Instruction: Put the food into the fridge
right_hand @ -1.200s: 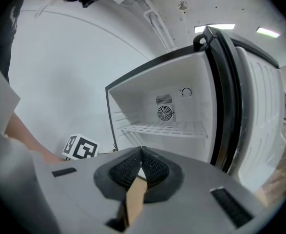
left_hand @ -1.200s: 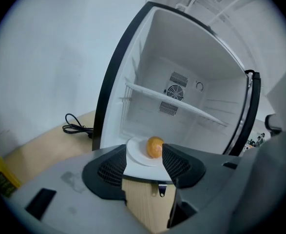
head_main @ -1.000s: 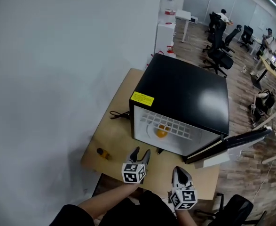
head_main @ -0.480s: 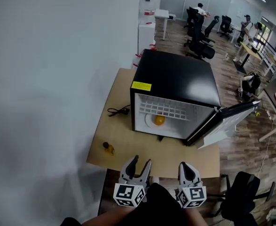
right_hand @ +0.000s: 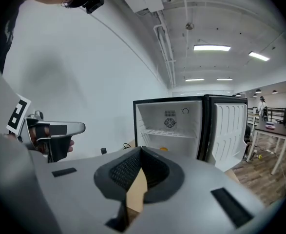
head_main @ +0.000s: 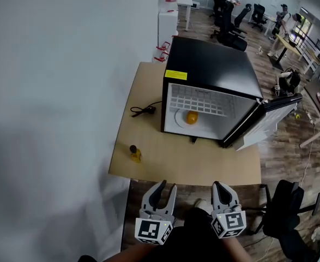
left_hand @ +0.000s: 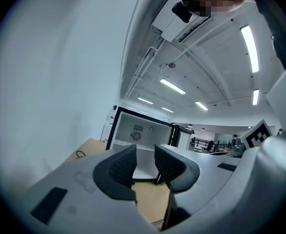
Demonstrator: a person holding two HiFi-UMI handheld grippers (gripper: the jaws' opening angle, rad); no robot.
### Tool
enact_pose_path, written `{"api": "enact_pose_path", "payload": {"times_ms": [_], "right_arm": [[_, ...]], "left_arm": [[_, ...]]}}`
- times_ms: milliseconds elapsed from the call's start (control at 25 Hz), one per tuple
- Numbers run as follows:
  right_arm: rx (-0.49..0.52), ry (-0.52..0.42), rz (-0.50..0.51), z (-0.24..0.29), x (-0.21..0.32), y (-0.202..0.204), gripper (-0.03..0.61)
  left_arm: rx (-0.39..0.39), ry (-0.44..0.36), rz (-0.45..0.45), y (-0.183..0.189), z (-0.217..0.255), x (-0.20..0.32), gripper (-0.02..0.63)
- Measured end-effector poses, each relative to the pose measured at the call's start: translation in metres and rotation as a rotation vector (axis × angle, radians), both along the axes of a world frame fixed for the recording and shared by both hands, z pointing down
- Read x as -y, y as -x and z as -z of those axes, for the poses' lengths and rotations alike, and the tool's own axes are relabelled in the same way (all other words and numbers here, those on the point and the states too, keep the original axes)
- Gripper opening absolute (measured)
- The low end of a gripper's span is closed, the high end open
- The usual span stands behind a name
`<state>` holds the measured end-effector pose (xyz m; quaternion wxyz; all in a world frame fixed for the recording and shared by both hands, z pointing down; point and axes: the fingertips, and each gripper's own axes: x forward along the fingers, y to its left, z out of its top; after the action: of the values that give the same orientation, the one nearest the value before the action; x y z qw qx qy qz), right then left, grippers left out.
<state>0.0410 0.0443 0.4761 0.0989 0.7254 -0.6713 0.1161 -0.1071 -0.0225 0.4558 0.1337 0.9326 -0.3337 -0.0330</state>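
A black mini fridge (head_main: 214,72) stands on the wooden table (head_main: 203,162) with its door (head_main: 269,121) swung open to the right. An orange piece of food (head_main: 192,117) lies on a white plate inside, under the wire shelf. A small yellow bottle (head_main: 134,154) stands near the table's left front edge. My left gripper (head_main: 167,185) hangs in front of the table edge, its jaws closing with nothing between them. Beside it my right gripper (head_main: 218,185) is shut and empty. The right gripper view shows the fridge interior (right_hand: 172,126) and the orange food (right_hand: 163,149).
A black power cable (head_main: 143,110) lies on the table left of the fridge. A white wall runs along the left. Office chairs (head_main: 228,15) and desks stand far behind on the wooden floor. A black chair (head_main: 288,201) sits at my right.
Both grippers have drawn back from over the table to in front of its edge. The left jaws stand narrower than before. The fridge, food and bottle have not moved.
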Motion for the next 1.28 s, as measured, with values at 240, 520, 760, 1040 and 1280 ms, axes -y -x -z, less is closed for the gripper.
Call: {"api": "enact_pose_path", "payload": {"times_ms": [240, 520, 760, 1040, 1280], "right_arm": [[-0.025, -0.003, 0.053, 0.001, 0.001, 0.022, 0.06], [-0.039, -0.04, 0.084, 0.007, 0.01, 0.027, 0.06], [-0.076, -0.075, 0.063, 0.02, 0.013, 0.02, 0.06], [-0.076, -0.099, 0.016, 0.033, 0.012, 0.006, 0.06], [-0.084, -0.104, -0.025, 0.039, 0.013, -0.009, 0.06]], "left_arm": [[0.003, 0.019, 0.024, 0.024, -0.002, -0.002, 0.025], [0.046, 0.001, 0.01, 0.024, -0.004, -0.007, 0.014], [0.077, -0.001, -0.015, 0.011, -0.002, -0.012, 0.014], [0.079, -0.029, -0.027, -0.001, 0.011, 0.011, 0.014], [0.083, -0.039, -0.074, -0.017, 0.015, 0.015, 0.014]]}}
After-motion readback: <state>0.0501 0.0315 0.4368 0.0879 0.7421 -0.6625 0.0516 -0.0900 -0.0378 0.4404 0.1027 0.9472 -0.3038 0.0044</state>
